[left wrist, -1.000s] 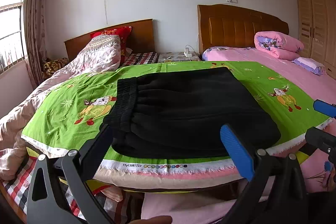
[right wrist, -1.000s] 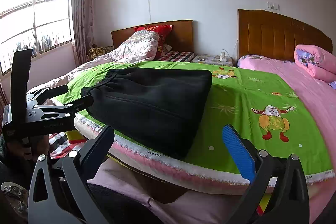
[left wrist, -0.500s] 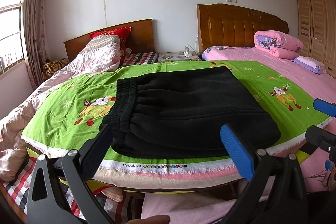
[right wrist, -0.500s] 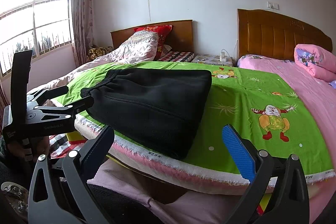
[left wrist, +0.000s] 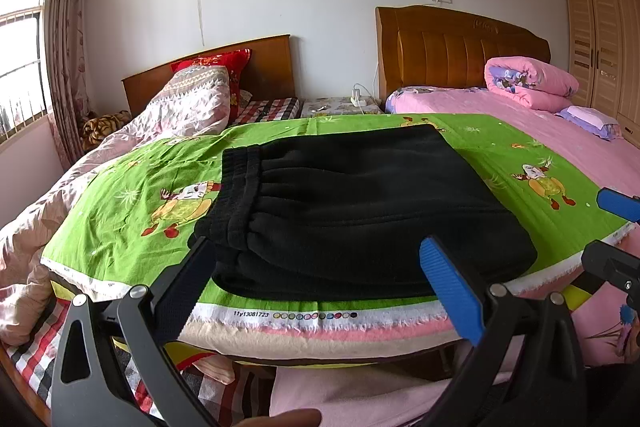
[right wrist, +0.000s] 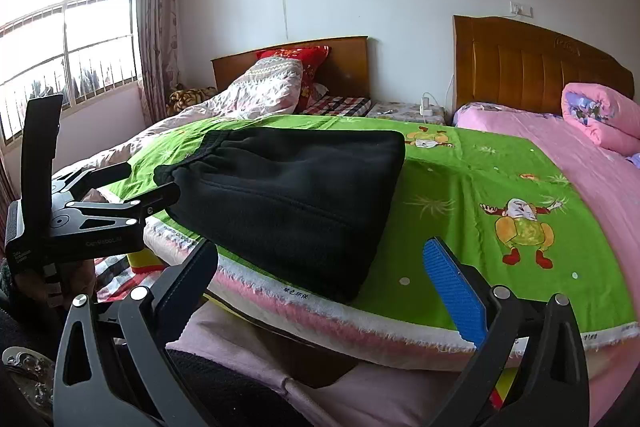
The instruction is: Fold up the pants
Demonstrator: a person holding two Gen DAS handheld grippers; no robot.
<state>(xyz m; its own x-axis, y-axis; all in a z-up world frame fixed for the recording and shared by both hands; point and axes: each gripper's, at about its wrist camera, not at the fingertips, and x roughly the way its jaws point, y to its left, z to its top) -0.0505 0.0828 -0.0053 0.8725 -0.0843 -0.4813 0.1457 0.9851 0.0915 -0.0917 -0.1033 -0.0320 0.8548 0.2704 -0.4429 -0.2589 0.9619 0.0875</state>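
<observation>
Black pants (left wrist: 352,211) lie folded on the green sheet (left wrist: 120,215); left gripper (left wrist: 316,275) and right gripper (right wrist: 320,279) jaws gape wide, empty; press the waistband flat.

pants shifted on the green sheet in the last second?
No. The black pants lie folded in the same spot on the green sheet, waistband still beside the cartoon print, near edge still just above the printed selvage.
</observation>
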